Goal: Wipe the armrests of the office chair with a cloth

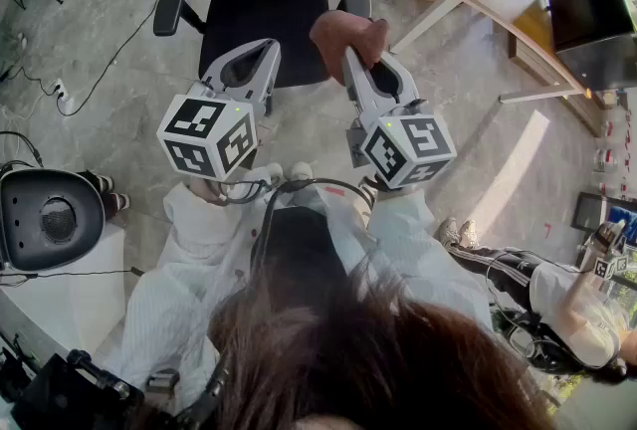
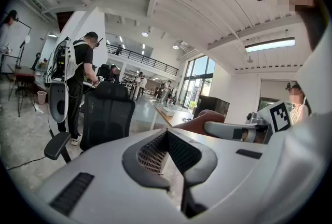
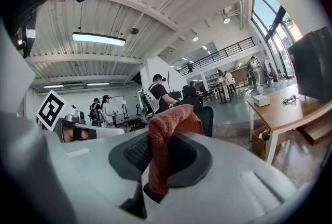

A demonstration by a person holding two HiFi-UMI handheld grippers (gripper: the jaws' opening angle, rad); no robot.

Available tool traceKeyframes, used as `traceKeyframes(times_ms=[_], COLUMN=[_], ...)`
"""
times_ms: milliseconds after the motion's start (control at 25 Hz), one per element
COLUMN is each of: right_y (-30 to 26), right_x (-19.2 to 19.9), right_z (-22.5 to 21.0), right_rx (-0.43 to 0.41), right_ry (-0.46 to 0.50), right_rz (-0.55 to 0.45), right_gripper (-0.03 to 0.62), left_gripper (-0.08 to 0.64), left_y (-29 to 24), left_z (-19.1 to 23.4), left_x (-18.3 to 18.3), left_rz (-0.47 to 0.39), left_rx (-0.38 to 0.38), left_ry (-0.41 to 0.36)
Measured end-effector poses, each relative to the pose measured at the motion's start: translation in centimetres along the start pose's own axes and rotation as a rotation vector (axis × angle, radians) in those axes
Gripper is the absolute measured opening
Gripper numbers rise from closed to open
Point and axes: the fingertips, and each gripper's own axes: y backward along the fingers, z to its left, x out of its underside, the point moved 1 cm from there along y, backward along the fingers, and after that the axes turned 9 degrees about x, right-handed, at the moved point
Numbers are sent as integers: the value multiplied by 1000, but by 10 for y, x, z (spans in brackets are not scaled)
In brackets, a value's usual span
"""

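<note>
Two grippers in the head view: we're holding the left gripper (image 1: pixel 257 55) and right gripper (image 1: pixel 356 62) up, with the office chair (image 1: pixel 261 20) at 12 o'clock and the rust cloth (image 1: pixel 348 35) bunching at the right tips. In the left gripper view, the jaws are pressing together, empty. In the right gripper view, the jaws are pinching the cloth.

Holds the left gripper (image 1: pixel 265 50) and the right gripper (image 1: pixel 352 60) side by side before the chest, both pointing forward and slightly inward. Has the left jaws pressed together on nothing; pinches a rust-red cloth (image 1: pixel 343 32) in the right.
</note>
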Motion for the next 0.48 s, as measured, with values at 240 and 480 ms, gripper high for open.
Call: traceKeyframes(times_ms=[240, 480], right_y=[2, 5], right_x=[2, 0], right_z=[-3, -22], right_rx=[4, 16], right_ry=[3, -9], right_rz=[-3, -10], right_gripper=[55, 55], left_gripper=[3, 3], left_y=[-2, -10], left_z=[0, 4], left_x=[1, 2], left_rz=[0, 5], left_rx=[-3, -21], left_ry=[-3, -3])
